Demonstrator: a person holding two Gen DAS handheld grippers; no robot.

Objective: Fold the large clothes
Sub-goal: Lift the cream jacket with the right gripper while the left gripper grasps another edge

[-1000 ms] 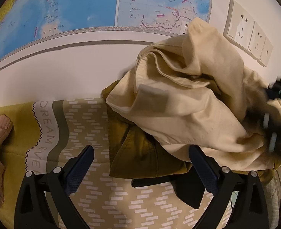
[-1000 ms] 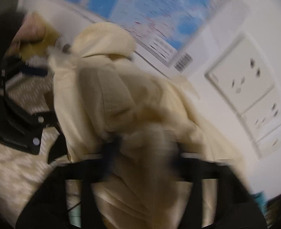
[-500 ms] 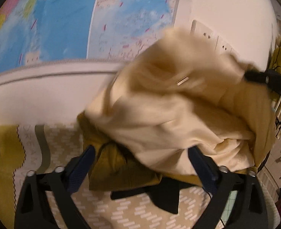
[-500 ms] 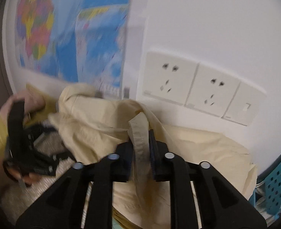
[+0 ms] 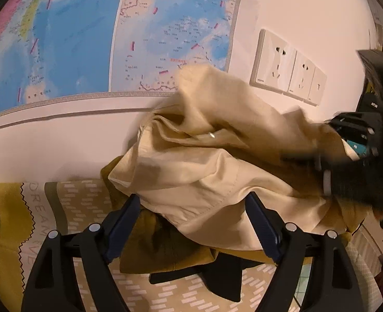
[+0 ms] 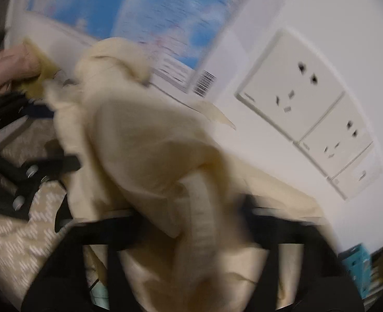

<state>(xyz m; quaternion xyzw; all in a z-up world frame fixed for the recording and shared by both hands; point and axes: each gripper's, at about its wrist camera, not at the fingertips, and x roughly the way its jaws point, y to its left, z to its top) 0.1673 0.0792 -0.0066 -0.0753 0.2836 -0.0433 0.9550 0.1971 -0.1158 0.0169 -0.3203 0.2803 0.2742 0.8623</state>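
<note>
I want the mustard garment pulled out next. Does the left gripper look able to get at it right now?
Probably only partly. The left gripper stands open, its jaws having just been closing, but the cream garment drapes between them over the mustard garment, leaving only its lower edge exposed.

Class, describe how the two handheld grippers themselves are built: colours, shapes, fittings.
The left gripper has black angular arms, silver screw heads at the joints and flat dark-blue pads. The right gripper shows blurred black arms; its details cannot be made out.

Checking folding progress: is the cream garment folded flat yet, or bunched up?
Bunched up. The cream garment hangs in loose crumpled folds above the patterned sheet, with no flat folded layers; its lower part is hidden.
</note>
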